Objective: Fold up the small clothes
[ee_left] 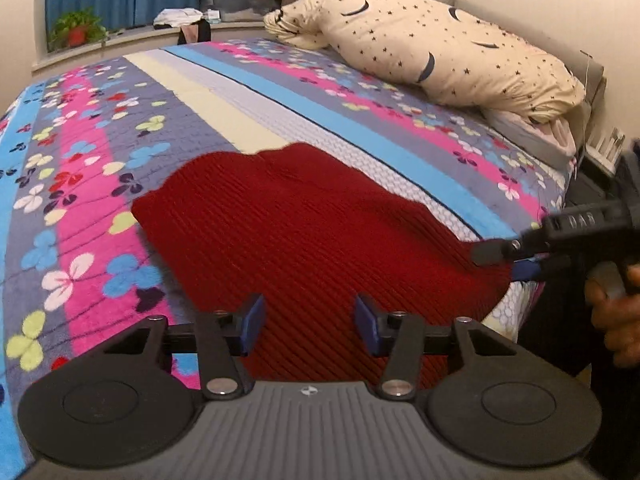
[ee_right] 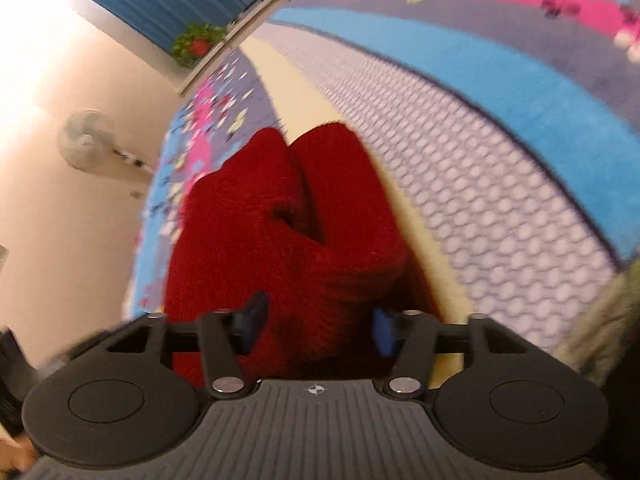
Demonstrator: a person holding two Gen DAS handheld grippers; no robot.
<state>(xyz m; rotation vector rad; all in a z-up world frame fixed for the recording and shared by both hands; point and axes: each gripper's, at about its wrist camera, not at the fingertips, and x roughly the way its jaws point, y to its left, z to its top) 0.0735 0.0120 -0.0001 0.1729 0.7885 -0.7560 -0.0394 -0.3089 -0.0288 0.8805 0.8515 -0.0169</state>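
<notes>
Red knit garment [ee_left: 304, 232], lying at the bed's [ee_left: 80, 168] near edge. Left gripper [ee_left: 308, 324] and right gripper [ee_right: 316, 326]: both agape, nothing clamped. Risk: the loose knit could bunch or slide off the edge if nudged.

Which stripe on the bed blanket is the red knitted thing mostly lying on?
The red knit garment lies mostly on the pale cream-and-white textured stripe down the blanket's middle, not the plain blue stripe or pink flowery one.
</notes>
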